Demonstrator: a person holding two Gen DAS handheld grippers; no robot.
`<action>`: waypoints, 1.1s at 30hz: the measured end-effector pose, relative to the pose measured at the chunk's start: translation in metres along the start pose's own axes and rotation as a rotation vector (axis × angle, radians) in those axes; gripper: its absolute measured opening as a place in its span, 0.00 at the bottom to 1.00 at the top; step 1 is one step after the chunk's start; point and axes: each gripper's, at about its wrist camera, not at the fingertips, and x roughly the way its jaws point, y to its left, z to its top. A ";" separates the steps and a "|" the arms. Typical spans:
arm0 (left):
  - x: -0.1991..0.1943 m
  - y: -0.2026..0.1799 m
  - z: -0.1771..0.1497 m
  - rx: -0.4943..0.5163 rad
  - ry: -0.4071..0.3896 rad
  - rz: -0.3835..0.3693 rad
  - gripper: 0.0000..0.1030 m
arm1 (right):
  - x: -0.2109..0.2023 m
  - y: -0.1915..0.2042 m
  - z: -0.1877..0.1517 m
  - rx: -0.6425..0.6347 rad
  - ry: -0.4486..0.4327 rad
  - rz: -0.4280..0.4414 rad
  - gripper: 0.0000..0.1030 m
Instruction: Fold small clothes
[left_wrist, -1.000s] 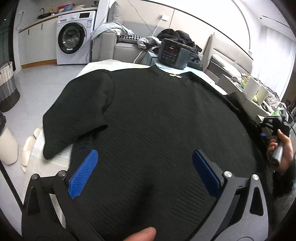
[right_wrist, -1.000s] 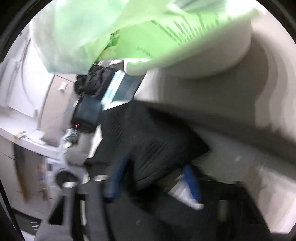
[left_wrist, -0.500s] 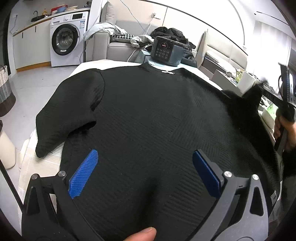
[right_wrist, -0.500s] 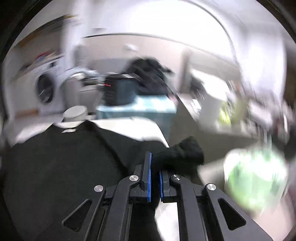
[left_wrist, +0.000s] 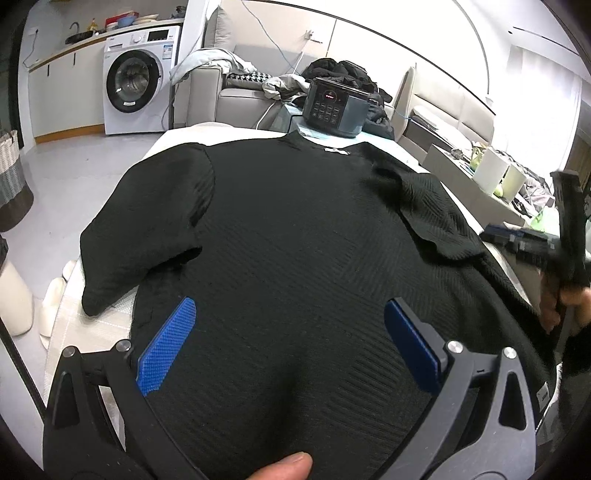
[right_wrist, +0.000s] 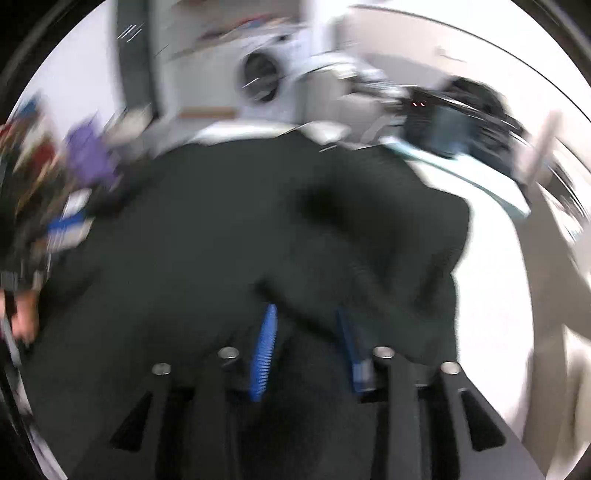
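Here, black sweater (left_wrist: 295, 240) beneath parted, opening jaws

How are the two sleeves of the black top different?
The sleeve on the left of the left wrist view lies spread outward, past the body of the black top. The sleeve on the right of that view is folded inward, resting on top of the body. The right gripper, jaws opening, is beside that one; none is near the other. Both are short, black and ribbed.

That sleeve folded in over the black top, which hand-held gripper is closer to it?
Right. The right hand-held gripper, its jaws opening, sits right at the folded-in sleeve. The left hand-held gripper hovers open over the black top's lower middle.
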 end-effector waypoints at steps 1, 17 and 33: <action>0.000 0.001 -0.001 -0.002 0.001 -0.001 0.98 | 0.000 -0.010 0.005 0.043 -0.012 -0.036 0.42; 0.004 0.007 -0.001 -0.020 0.022 0.021 0.98 | 0.056 -0.079 0.018 0.396 0.111 -0.093 0.30; 0.008 0.017 0.002 -0.055 0.035 0.028 0.98 | 0.028 -0.089 -0.002 0.364 0.085 -0.093 0.34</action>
